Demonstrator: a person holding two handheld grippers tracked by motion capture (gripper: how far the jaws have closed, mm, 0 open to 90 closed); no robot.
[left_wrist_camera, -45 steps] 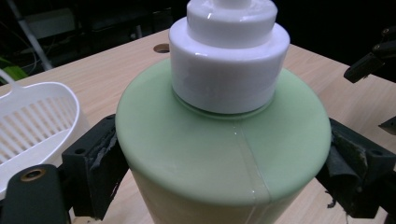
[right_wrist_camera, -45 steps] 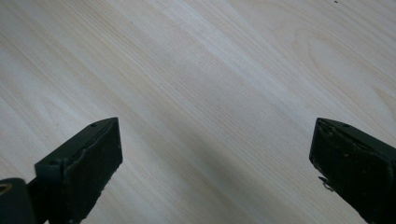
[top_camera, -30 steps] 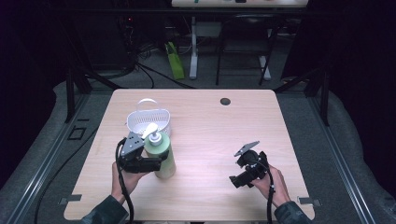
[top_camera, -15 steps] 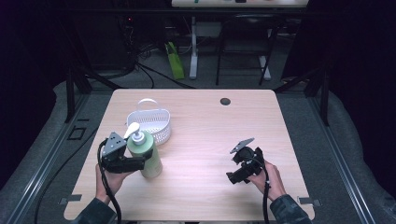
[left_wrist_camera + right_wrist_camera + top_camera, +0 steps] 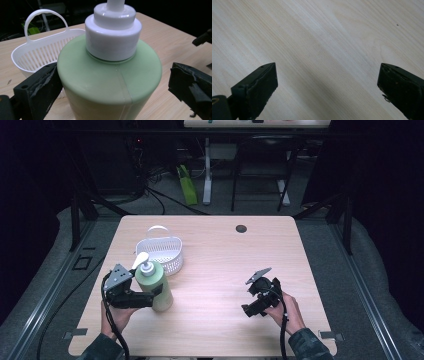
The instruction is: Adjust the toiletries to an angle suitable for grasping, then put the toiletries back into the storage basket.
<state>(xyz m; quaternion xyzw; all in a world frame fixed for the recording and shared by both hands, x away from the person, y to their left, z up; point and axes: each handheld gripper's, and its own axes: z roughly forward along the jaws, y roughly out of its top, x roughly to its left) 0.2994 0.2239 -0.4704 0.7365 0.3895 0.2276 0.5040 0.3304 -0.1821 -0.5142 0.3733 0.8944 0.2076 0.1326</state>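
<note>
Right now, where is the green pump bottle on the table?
In the high view the green pump bottle stands upright at the table's front left, just in front of the white basket, between the open jaws of the left hand-held gripper.

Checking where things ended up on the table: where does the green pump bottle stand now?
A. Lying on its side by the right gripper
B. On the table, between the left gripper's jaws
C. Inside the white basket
B: the green pump bottle stands upright on the table in front of the white basket, between the left gripper's parted jaws.

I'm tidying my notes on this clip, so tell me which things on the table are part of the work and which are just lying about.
In the work:
green pump bottle
left gripper, fingers open around it
white basket behind the bottle

Lying about:
right gripper, open over bare table
dark round spot
</note>
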